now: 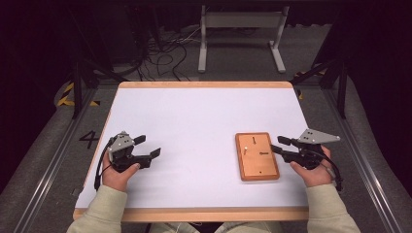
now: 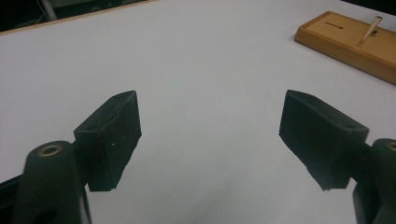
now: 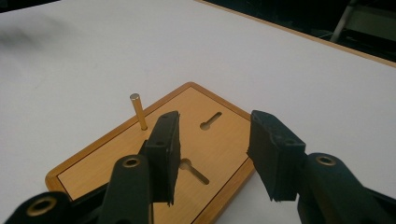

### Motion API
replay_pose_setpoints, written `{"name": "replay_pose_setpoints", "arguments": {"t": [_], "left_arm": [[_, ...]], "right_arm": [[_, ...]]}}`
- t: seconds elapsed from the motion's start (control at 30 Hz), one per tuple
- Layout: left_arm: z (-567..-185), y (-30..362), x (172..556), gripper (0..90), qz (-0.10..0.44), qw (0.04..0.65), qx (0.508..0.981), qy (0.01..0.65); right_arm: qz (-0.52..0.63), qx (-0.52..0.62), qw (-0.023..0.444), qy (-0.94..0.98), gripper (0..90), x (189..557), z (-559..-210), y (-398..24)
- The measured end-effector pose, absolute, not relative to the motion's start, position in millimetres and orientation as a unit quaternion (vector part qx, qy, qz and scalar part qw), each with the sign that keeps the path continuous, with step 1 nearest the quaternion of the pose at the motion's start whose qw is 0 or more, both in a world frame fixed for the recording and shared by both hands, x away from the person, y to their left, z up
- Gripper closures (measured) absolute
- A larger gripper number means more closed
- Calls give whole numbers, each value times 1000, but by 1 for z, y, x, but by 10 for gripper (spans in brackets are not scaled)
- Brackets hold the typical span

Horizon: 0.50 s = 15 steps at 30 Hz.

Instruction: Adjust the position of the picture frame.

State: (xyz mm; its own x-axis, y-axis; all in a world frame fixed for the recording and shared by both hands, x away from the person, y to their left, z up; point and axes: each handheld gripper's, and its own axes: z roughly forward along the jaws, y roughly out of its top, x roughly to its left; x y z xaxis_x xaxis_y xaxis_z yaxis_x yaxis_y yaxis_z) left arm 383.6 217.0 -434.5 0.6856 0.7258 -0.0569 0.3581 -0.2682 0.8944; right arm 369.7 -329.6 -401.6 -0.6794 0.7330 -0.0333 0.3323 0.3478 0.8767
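We see a wooden board (image 1: 257, 156) lying flat on the white worktop (image 1: 194, 121), in the lower right of the high view, its long axis running up and down the frame, from the near edge toward the far one. From its upper left part a thin brass pin (image 1: 247, 148) rises; in the right gripper view the pin (image 3: 138, 111) stands close to upright, left of centre, on the board (image 3: 93, 168), while in the left gripper view it (image 2: 370, 31) sits in the upper right corner and reads as leaning. Two keyhole-shaped slots (image 3: 210, 120) are cut into the board's face. Our right tongs (image 1: 279, 145) sit at the board's right edge and point toward frame left over it; the jaws stand partly apart with nothing between them, and we cannot tell whether they touch the wood. Our left tongs (image 1: 146, 147) are in the lower left of the high view, well apart from the board, pointing toward frame right; the jaws gape wide over bare worktop and hold nothing.
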Motion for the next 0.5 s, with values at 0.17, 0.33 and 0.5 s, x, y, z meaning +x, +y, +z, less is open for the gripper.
{"name": "replay_pose_setpoints", "arguments": {"t": [0.17,0.33,0.5], "left_arm": [[-434,216,383,208,184,494,773,351],[-434,216,383,207,188,493,775,349],[-434,217,383,205,186,495,773,350]], "right_arm": [[462,334,218,792,534,370,-401,-329],[461,336,220,791,533,370,-401,-330],[460,337,219,792,531,369,-401,-331]]}}
